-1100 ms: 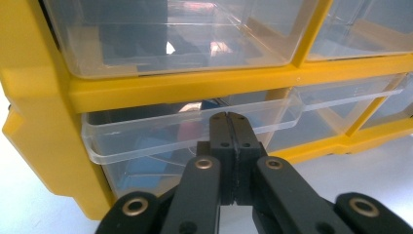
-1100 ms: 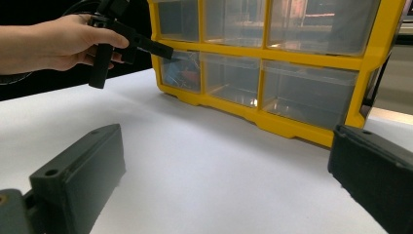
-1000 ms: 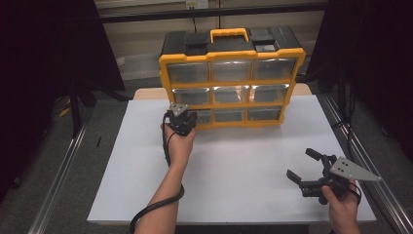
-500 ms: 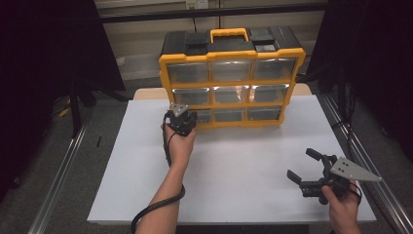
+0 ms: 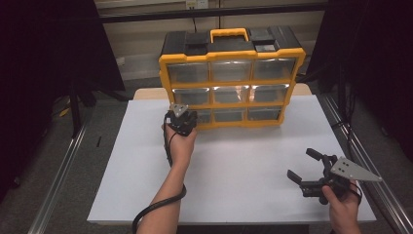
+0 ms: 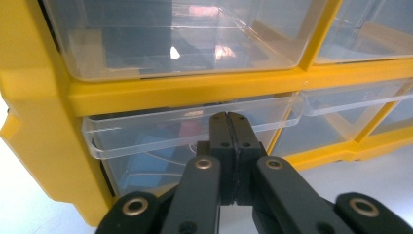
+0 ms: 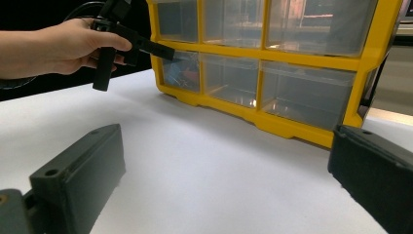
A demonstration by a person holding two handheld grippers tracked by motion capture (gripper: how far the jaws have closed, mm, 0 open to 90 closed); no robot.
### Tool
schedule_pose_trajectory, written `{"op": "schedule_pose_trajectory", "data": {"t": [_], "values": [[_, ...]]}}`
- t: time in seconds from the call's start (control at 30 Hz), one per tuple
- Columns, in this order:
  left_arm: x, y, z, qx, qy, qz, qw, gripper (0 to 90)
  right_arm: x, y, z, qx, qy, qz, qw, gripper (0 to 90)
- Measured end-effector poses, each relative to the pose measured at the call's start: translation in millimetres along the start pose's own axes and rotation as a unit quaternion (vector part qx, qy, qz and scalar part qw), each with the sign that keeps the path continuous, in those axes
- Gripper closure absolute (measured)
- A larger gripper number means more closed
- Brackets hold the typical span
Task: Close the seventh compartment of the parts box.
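— Yellow frame, clear drawers: any writing on the organizer (image 5: 233, 78)?

— None legible. The left gripper (image 6: 229, 119), jaws pressed together, sits at the lip of the bottom-left drawer (image 6: 160, 136) (red and blue bits inside, blurred).

— The right gripper (image 5: 306, 165)?

— Jaws wide apart, holding nothing, over the white table (image 5: 243, 170), well apart from the organizer.

- My left gripper (image 5: 181, 118) blocks the bottom-left drawer (image 6: 195, 129) in the high view, so I can't tell there whether my tips touch it.
- Inside that drawer, blue and red shapes (image 6: 187, 130) sit blurred behind clear plastic; can't name them.
- In the left gripper view, the organizer (image 6: 44, 126) runs off the top and right edges.
- The bottom edge of the high view cuts off my right hand (image 5: 344, 210) at the wrist.
- The right gripper view crops my own two black jaws at the bottom corners.
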State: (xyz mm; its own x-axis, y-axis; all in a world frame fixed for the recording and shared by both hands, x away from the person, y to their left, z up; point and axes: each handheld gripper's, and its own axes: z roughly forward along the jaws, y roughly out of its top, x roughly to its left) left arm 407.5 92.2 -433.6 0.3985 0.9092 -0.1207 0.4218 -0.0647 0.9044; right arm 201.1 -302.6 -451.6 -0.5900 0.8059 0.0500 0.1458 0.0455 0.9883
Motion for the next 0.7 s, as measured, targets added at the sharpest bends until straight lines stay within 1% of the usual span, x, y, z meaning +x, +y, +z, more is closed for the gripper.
{"op": "schedule_pose_trajectory", "data": {"t": [0.03, 0.2, 0.7], "values": [[-0.3, 0.0, 0.2, -0.001, 0.001, -0.003, 1.0, 90.0, 0.0, 0.0, 0.0, 0.0, -0.001, 0.0, 1.0, 0.0], [0.2, -0.1, 0.5, -0.001, 0.001, -0.003, 1.0, 90.0, -0.4, -0.2, -0.2, 0.0, -0.001, 0.0, 1.0, 0.0], [0.3, -0.7, 1.8, -0.004, 0.003, 0.001, 1.0, 90.0, -1.0, -0.3, -0.6, 0.0, 0.002, -0.002, 1.0, 0.0]]}}
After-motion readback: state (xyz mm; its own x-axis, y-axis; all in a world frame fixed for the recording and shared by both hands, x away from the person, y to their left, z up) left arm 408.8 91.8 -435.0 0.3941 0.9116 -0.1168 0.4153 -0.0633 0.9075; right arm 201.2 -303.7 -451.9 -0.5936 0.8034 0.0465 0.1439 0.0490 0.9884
